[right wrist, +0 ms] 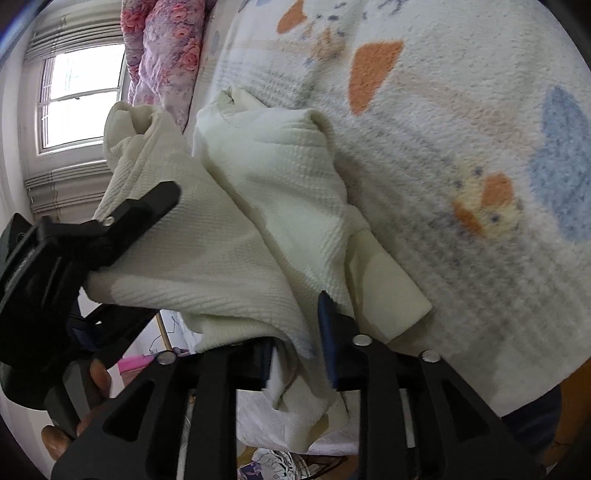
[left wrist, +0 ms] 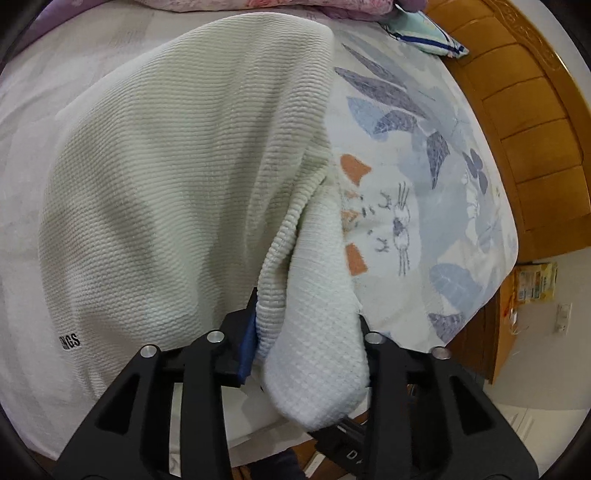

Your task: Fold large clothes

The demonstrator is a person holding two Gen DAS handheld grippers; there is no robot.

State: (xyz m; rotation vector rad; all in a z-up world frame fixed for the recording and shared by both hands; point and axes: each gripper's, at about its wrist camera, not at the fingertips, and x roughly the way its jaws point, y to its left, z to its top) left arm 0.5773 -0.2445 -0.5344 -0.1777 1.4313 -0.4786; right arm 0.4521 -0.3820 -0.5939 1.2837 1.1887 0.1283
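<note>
A cream waffle-knit garment (left wrist: 177, 177) lies spread on the bed, with small black lettering (left wrist: 69, 340) near its lower left. My left gripper (left wrist: 306, 332) stands open at the garment's near right edge, and a folded ribbed hem lies loose between its wide jaws. In the right wrist view the same garment (right wrist: 280, 177) is bunched in folds at the bed's edge. My right gripper (right wrist: 295, 350) has its jaws a little apart, with a thick fold hanging down between them. The left gripper (right wrist: 122, 266) shows there too, one black finger above the cloth, with a hand behind it.
A fleece blanket (left wrist: 424, 229) printed with leaves and orange patches covers the bed beside the garment. A wooden bed frame (left wrist: 524, 129) runs along the right, with a small pillow (left wrist: 428, 33) near it. A pink floral quilt (right wrist: 162, 55) and a window (right wrist: 74, 92) lie beyond.
</note>
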